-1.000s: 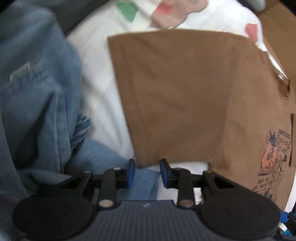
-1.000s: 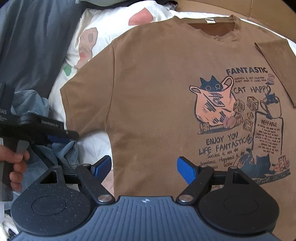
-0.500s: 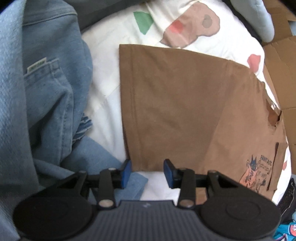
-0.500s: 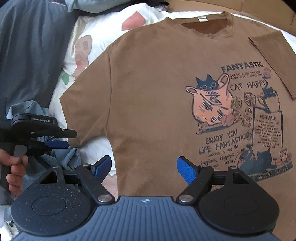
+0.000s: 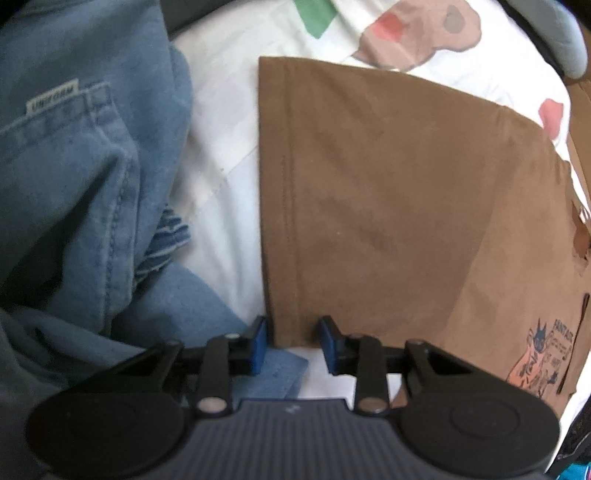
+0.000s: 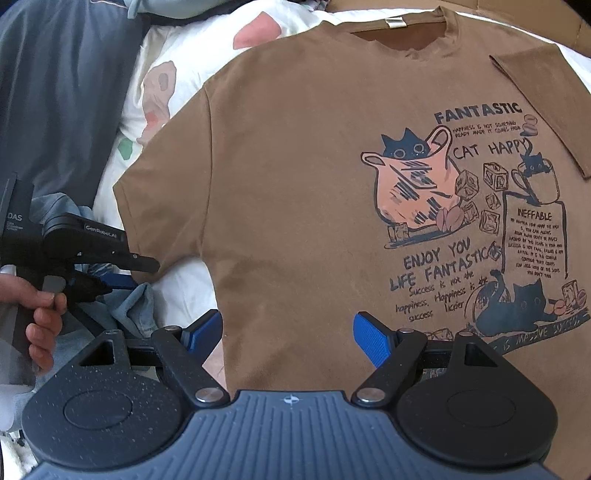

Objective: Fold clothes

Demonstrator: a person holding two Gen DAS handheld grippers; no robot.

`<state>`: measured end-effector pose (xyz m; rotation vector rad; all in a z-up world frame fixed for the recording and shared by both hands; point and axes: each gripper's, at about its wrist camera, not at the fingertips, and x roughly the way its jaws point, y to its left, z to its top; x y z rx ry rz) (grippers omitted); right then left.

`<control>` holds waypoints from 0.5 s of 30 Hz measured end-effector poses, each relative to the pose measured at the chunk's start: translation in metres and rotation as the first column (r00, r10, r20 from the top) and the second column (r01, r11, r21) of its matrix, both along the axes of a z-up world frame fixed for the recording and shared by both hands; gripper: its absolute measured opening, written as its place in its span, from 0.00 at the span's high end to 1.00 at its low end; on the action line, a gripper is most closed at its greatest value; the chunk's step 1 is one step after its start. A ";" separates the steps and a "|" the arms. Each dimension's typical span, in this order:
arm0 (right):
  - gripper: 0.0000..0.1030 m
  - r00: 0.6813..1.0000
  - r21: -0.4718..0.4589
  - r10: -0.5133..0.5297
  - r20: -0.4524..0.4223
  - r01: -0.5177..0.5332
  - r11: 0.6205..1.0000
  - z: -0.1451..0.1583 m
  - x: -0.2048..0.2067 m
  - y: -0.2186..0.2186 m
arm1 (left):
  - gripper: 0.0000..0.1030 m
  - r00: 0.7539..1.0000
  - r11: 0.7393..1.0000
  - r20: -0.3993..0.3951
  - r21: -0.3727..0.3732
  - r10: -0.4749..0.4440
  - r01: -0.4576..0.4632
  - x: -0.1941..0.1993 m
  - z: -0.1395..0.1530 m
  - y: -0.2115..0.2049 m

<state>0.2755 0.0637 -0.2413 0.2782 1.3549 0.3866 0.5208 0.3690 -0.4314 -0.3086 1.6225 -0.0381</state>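
A brown T-shirt (image 6: 314,184) with a cat print lies face up and spread flat on the bedding. Its left sleeve (image 5: 369,203) fills the left wrist view. My left gripper (image 5: 291,341) points down at the sleeve's near corner; its jaws are closing, with the hem corner between the blue pads and a gap still showing on each side. The right wrist view shows the same left gripper (image 6: 142,275) beside the sleeve, held by a hand (image 6: 40,314). My right gripper (image 6: 288,332) stands wide open over the shirt's lower left side edge, gripping nothing.
A blue denim garment (image 5: 74,184) lies heaped to the left of the sleeve, one flap reaching under the left gripper. White bedding (image 5: 221,110) with coloured patches lies under the shirt. Dark grey cloth (image 6: 66,92) is at far left, cardboard (image 6: 517,11) behind the collar.
The left gripper has rolled and shifted, so the sleeve's hem corner now sits between its pads. Its jaws widened, then narrowed again. The right gripper has stayed in place, still open.
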 end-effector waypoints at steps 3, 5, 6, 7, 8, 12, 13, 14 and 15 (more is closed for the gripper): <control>0.19 1.000 0.007 0.022 0.008 -0.022 1.000 0.000 0.002 0.000 | 0.68 0.999 0.999 -0.012 0.000 0.047 -0.047 -0.002 -0.004 0.003; 0.19 0.999 0.007 0.040 0.020 -0.040 0.999 0.001 0.006 0.001 | 0.68 0.998 0.998 -0.005 -0.002 0.058 -0.058 -0.004 -0.005 0.004; 0.19 0.999 0.006 0.047 0.024 -0.047 0.999 0.000 0.008 0.002 | 0.68 0.998 0.998 -0.002 -0.004 0.070 -0.070 -0.005 -0.005 0.005; 0.19 0.998 0.004 0.053 0.027 -0.053 0.999 0.000 0.011 0.003 | 0.68 0.997 0.997 -0.001 -0.005 0.082 -0.082 -0.005 -0.005 0.005; 0.19 0.998 0.004 0.056 0.029 -0.056 0.998 -0.001 0.013 0.003 | 0.68 0.996 0.996 0.001 -0.005 0.093 -0.093 -0.006 -0.005 0.006; 0.19 0.997 0.010 0.065 0.040 -0.066 0.998 -0.002 0.024 0.009 | 0.71 0.993 0.993 0.013 -0.001 0.115 -0.115 -0.006 -0.002 0.006; 0.19 0.997 0.013 0.071 0.044 -0.071 0.997 -0.002 0.027 0.011 | 0.78 0.992 0.993 0.016 -0.001 0.121 -0.121 -0.006 0.000 0.006; 0.19 0.996 0.016 0.077 0.049 -0.078 0.997 -0.003 0.029 0.014 | 0.88 0.992 0.992 0.021 -0.004 0.124 -0.124 -0.006 0.002 0.006; 0.20 0.995 0.019 0.084 0.053 -0.085 0.996 -0.003 0.031 0.017 | 0.88 0.993 0.993 0.027 -0.010 0.118 -0.117 -0.007 0.005 0.006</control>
